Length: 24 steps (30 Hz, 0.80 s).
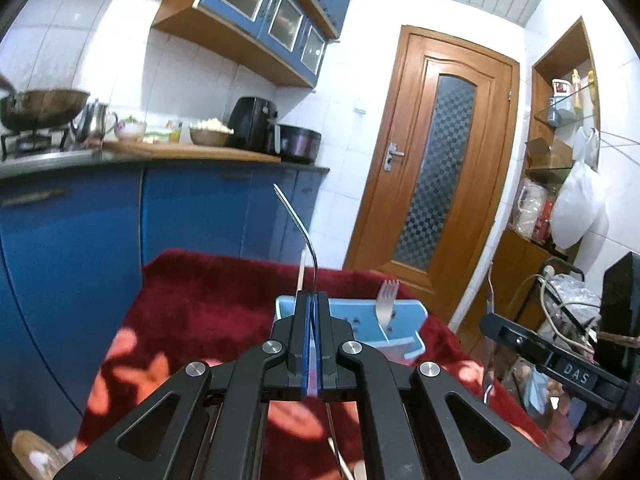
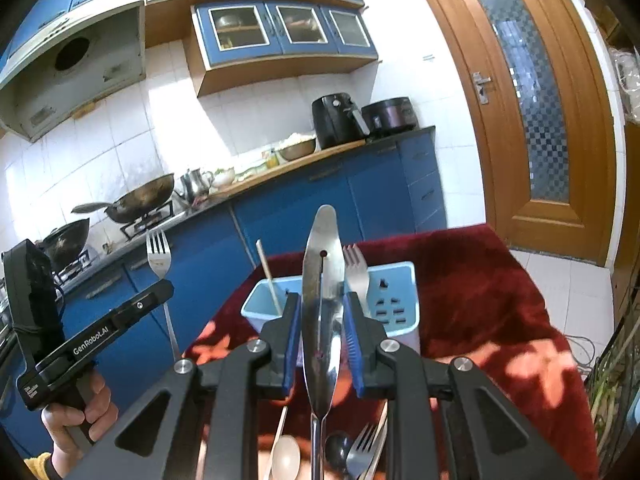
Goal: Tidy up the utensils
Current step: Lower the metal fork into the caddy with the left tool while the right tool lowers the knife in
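Above the red cloth [image 2: 480, 280], left tongs [image 1: 313, 300] clamp a fork [image 1: 298, 228], right tongs [image 2: 322, 312] a spoon [image 2: 320, 300] (both airborne).

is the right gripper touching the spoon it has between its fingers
Touching. In the right wrist view the right gripper has the spoon upright between its blue pads, which press on the bowl's edges with no gap showing.
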Each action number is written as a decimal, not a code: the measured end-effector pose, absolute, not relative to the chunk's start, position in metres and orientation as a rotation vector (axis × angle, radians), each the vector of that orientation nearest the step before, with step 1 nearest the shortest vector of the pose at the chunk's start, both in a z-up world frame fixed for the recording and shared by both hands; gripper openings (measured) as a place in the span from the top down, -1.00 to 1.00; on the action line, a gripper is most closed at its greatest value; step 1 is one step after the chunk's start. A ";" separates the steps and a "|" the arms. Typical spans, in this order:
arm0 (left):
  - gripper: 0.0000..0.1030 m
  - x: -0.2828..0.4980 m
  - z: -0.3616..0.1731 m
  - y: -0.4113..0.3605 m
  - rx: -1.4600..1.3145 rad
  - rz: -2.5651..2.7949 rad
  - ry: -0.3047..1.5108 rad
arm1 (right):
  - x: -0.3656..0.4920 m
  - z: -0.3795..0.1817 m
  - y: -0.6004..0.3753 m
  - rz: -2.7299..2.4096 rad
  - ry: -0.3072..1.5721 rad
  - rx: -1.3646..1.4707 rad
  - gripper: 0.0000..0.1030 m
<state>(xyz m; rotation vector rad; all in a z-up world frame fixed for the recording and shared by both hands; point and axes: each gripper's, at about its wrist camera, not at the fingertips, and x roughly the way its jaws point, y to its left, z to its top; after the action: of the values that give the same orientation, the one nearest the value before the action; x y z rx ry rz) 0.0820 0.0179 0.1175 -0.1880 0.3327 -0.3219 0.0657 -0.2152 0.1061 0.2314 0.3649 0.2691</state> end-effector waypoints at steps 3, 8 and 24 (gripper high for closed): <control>0.97 0.095 0.127 0.014 -0.188 -0.313 0.298 | 0.075 0.110 -0.219 0.253 0.341 0.231 0.55; 0.97 0.115 0.139 0.004 -0.145 -0.282 0.222 | 0.092 0.120 -0.223 0.229 0.300 0.211 0.55; 0.97 0.176 0.117 -0.011 -0.115 -0.178 0.145 | 0.148 0.126 -0.234 0.129 0.117 0.210 0.55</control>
<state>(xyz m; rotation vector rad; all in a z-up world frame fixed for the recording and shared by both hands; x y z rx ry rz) 0.1762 -0.0110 0.1167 -0.1148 0.1447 -0.1776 0.1484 -0.2341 0.1264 0.2095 0.1167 0.1287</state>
